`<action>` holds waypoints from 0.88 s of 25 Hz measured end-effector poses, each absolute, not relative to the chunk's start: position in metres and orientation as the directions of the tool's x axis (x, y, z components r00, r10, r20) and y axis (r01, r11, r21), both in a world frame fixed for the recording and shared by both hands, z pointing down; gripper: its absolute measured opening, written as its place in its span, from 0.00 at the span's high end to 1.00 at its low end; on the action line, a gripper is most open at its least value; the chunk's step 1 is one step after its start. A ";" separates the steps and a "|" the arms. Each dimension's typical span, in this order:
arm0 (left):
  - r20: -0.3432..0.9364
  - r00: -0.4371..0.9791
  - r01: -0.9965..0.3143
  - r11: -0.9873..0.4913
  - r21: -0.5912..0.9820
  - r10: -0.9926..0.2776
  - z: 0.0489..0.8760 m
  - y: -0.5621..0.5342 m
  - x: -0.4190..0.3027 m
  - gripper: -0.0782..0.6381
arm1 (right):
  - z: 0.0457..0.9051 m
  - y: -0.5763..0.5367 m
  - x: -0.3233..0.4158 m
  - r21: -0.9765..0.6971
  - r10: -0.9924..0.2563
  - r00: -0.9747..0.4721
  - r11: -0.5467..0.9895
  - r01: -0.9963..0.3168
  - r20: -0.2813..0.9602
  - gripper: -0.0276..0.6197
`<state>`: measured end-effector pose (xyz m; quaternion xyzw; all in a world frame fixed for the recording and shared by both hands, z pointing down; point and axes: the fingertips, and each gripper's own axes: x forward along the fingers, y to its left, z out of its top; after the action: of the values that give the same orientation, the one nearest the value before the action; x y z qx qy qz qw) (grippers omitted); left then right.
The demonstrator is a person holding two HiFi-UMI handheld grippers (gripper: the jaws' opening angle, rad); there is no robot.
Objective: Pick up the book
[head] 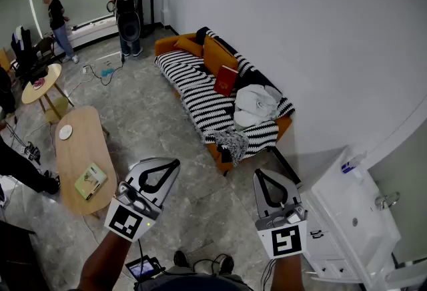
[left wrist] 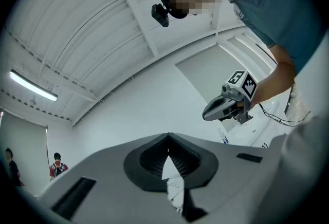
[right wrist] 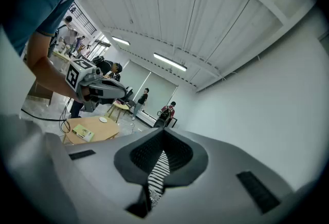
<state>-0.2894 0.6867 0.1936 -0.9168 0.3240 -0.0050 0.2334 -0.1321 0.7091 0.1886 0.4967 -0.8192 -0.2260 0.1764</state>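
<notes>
Above grey floor (head: 167, 129) — left tool (head: 172, 166), right tool (head: 260, 176) near level, closed

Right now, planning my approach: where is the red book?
Head view, upper middle: the red book leans on an orange cushion on the striped sofa, with a white crumpled cloth just to its right.

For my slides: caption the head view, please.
Both shut, left gripper and right gripper face sofa with red book.
</notes>
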 end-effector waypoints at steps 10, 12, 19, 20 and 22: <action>-0.136 0.792 -0.593 -0.697 -0.403 -0.595 0.199 0.681 -0.307 0.88 | 0.190 0.706 -0.148 0.540 -0.898 -0.434 0.398 -0.741 0.065 0.94; -0.144 0.792 -0.597 -0.702 -0.390 -0.593 0.199 0.679 -0.311 0.88 | 0.189 0.705 -0.151 0.530 -0.901 -0.431 0.393 -0.751 0.058 0.94; -0.147 0.797 -0.592 -0.712 -0.376 -0.585 0.201 0.670 -0.319 0.88 | 0.181 0.703 -0.160 0.441 -0.905 -0.426 0.383 -0.812 0.000 0.94; -0.146 0.797 -0.592 -0.712 -0.376 -0.586 0.200 0.669 -0.320 0.88 | 0.181 0.702 -0.161 0.443 -0.903 -0.429 0.384 -0.810 -0.001 0.94; -0.150 0.794 -0.599 -0.713 -0.365 -0.589 0.199 0.667 -0.321 0.88 | 0.181 0.701 -0.163 0.448 -0.900 -0.436 0.391 -0.804 0.003 0.94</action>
<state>-0.3210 0.6668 0.1994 -0.9254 0.3210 0.0113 0.2014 -0.1633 0.7012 0.1808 0.5166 -0.8247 -0.1942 0.1235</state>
